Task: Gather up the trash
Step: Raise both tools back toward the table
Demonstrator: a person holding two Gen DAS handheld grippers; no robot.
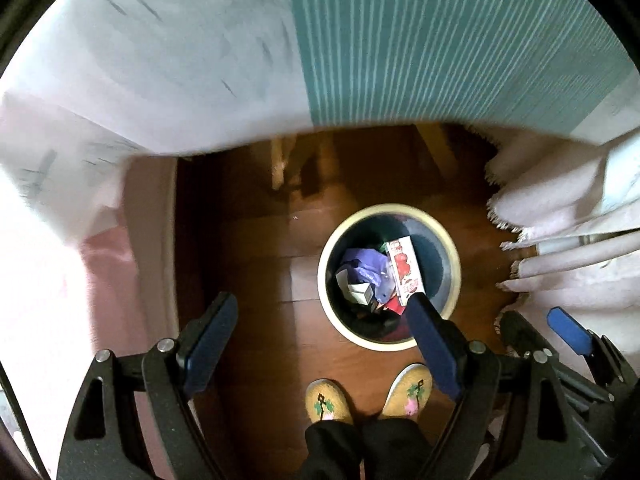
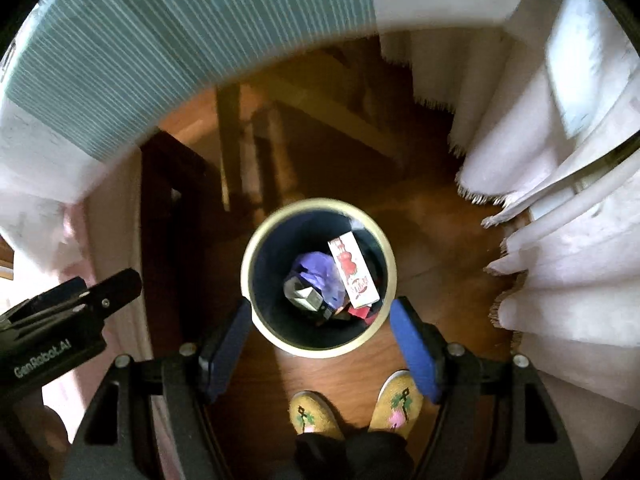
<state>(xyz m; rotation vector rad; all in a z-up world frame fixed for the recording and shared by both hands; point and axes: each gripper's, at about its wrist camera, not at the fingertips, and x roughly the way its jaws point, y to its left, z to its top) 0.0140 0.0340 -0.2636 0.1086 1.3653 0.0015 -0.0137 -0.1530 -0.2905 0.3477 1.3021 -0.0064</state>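
Cream-rimmed waste bin (image 2: 256,240), dark inside, stood on the wooden floor (image 1: 256,264) just ahead of your yellow slippers (image 2: 318,416), near the fringed edge of the pale hanging cloth (image 2: 560,280) and below the edge of the table with the teal striped cover (image 1: 440,40)

Contents, as far as you could see down into it: one white carton with red print (image 2: 354,272), leaning against the bin's inner wall on the cloth side; one crumpled purple wrapper (image 2: 320,276) touching it at the middle; one small grey-and-white box (image 2: 302,296) beside the wrapper; a red scrap (image 2: 360,312) at the wall nearest your feet. All lay inside the rim, none over it

Left gripper (image 1: 324,344): fingers spread wide, nothing between them, hanging above the floor and the near rim. Right gripper (image 2: 320,352): likewise released and empty, directly over the bin's near rim

Status, judged: this load looked delivered, since you held nothing and the trash sat in the bin. No loose litter showed on the visible floor; whether more waited on the table top you could not tell, most of it being out of view or blurred
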